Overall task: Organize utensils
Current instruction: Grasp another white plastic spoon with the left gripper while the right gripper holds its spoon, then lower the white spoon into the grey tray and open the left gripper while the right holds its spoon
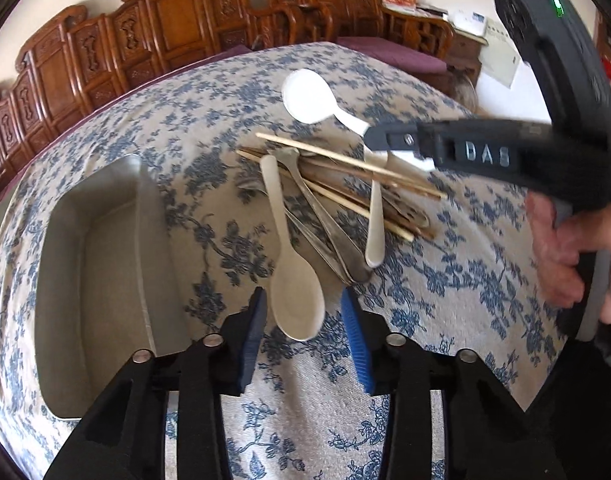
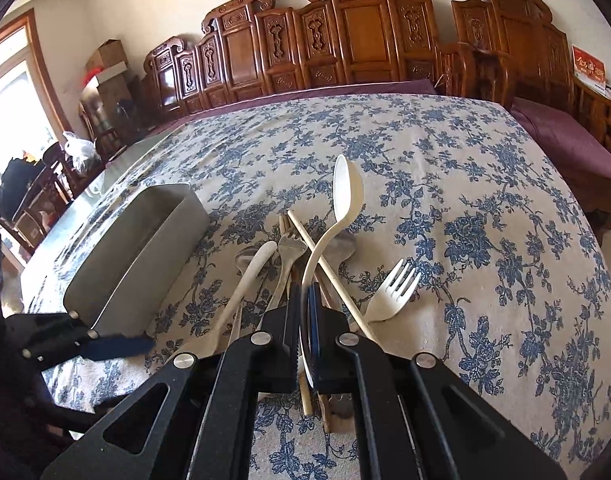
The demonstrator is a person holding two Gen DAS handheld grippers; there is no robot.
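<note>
Left wrist view: the left gripper (image 1: 303,328) hangs over the flowered bench (image 1: 445,300), its jaws apart, and the bowl of a white spoon (image 1: 295,296) lies on the cloth between the blue pads (image 1: 355,340), neither pad pressing on it.
Utensil pile: just beyond the left jaws, metal spoons (image 1: 333,236) and wooden chopsticks (image 1: 357,168) lie crossed in a heap on the bench.
Tray: a grey metal tray (image 1: 101,248) stands to the left of the left jaws, beside the pile and apart from it.
Right wrist view: the right gripper (image 2: 303,320) has its jaws closed on the handle of a white ladle-shaped spoon (image 2: 345,192), whose bowl sticks out ahead of the jaws above the pile.
Fork: a white fork (image 2: 393,292) lies just right of the right jaws, resting against a chopstick (image 2: 329,268).
Hand: a hand (image 1: 565,256) grips the right gripper's handle at the right edge of the left wrist view.
</note>
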